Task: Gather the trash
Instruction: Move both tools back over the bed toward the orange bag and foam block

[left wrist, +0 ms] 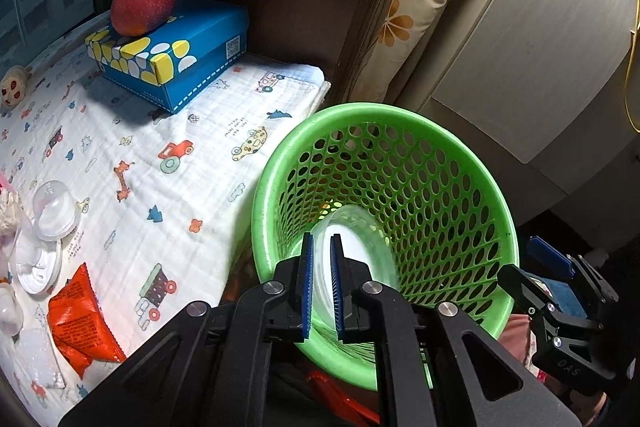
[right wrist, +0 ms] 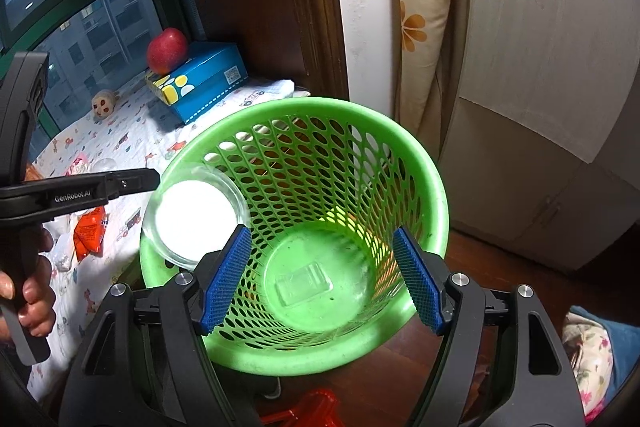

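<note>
A green perforated waste basket (left wrist: pixel 460 163) stands beside the bed; it also shows in the right wrist view (right wrist: pixel 436 195). My left gripper (left wrist: pixel 322 287) is shut on the rim of a clear plastic cup (left wrist: pixel 360 251) and holds it over the basket's near rim; the cup (right wrist: pixel 196 215) shows at the basket's left rim. My right gripper (right wrist: pixel 322 277) is open and empty above the basket mouth. A clear plastic piece (right wrist: pixel 304 285) lies on the basket floor. An orange snack wrapper (left wrist: pixel 80 323), clear domed lids (left wrist: pixel 54 211) and a white lid (left wrist: pixel 36 267) lie on the bed.
A blue tissue box (left wrist: pixel 176 55) with a red apple (left wrist: pixel 142 3) on it sits at the back of the patterned sheet (left wrist: pixel 180 187). A small plush toy (left wrist: pixel 14 89) lies by the window. A wardrobe (left wrist: pixel 540 47) stands behind the basket.
</note>
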Motion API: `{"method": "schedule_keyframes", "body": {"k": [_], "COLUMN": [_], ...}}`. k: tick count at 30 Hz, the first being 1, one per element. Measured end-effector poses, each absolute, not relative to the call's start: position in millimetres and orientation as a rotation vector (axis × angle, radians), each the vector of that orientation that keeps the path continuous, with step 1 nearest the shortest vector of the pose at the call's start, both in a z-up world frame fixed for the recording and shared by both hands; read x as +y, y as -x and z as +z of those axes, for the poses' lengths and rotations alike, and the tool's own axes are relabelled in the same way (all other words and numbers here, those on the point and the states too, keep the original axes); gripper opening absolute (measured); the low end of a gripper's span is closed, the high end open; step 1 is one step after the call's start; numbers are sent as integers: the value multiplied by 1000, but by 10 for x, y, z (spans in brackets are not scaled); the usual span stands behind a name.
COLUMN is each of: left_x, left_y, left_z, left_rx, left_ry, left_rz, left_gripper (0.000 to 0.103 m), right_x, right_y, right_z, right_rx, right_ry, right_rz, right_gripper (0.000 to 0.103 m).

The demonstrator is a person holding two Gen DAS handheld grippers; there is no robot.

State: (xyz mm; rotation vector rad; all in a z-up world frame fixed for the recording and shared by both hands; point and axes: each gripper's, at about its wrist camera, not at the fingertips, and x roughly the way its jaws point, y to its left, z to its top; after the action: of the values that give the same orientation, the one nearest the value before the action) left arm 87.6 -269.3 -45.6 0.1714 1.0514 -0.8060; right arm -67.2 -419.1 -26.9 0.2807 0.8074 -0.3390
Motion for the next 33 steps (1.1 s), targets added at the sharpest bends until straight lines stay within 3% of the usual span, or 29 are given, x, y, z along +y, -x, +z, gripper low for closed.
{"method": "schedule_keyframes", "body": {"k": [4,10,33], "left_x": [-2675,-2526,-1268], "left_y": [-826,-802,-968], "left_z": [-448,-363,-83], "left_rx": [1033,1004,905], "left_ry": [-177,-172,-64], "left_rz": [-802,-766,-500], "left_gripper": [37,50,58], "right_x": [-4183,-4113,-3679], "right_y": [670,656,367], "right_z": [-269,-224,-1], "right_rx": [809,800,772], "right_ry": [-283,-273,-226], "right_rz": [-341,-333,-257], "right_gripper": [73,73,79]}}
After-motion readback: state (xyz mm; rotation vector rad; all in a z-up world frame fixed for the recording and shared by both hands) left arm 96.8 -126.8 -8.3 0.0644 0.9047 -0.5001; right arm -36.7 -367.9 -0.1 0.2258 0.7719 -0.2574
